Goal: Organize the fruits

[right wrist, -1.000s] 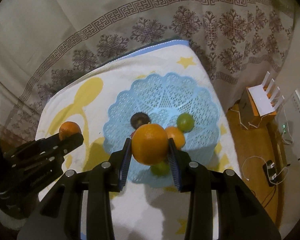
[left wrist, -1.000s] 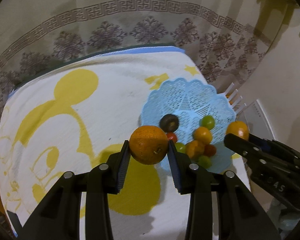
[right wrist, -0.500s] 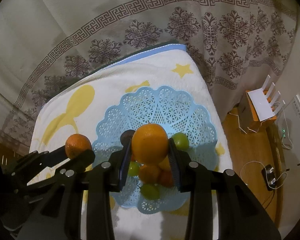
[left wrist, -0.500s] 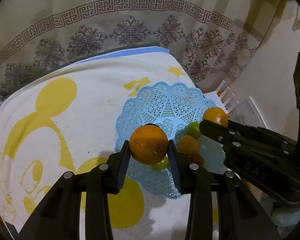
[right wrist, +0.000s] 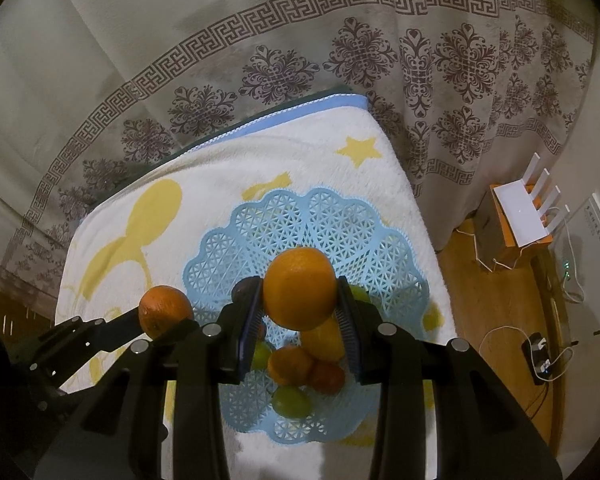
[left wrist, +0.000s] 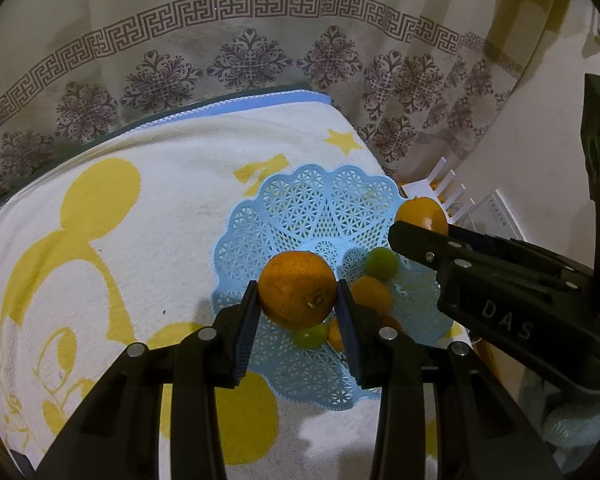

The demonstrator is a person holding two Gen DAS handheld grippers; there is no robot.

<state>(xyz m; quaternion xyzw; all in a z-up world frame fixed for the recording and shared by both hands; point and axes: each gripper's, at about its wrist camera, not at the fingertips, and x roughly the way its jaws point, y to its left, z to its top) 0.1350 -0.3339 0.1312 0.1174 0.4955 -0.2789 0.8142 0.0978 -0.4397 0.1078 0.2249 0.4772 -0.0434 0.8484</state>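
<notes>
Both oranges have been carried over the blue basket (right wrist: pixel 384 248), clamped in the left tongs (left wrist: pixel 298 298) and right tongs (right wrist: pixel 300 296), awaiting lowering and release.

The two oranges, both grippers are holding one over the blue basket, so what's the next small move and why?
Probably lower the right gripper a little and open it. Its orange already hangs over the blue basket, above the small fruit piled there. The left gripper holds its orange nearer the basket's edge, so it can follow.

Your left gripper (left wrist: pixel 298 300) and right gripper (right wrist: pixel 300 300) both tilt steeply downward, side by side, jaws clamped on something.
</notes>
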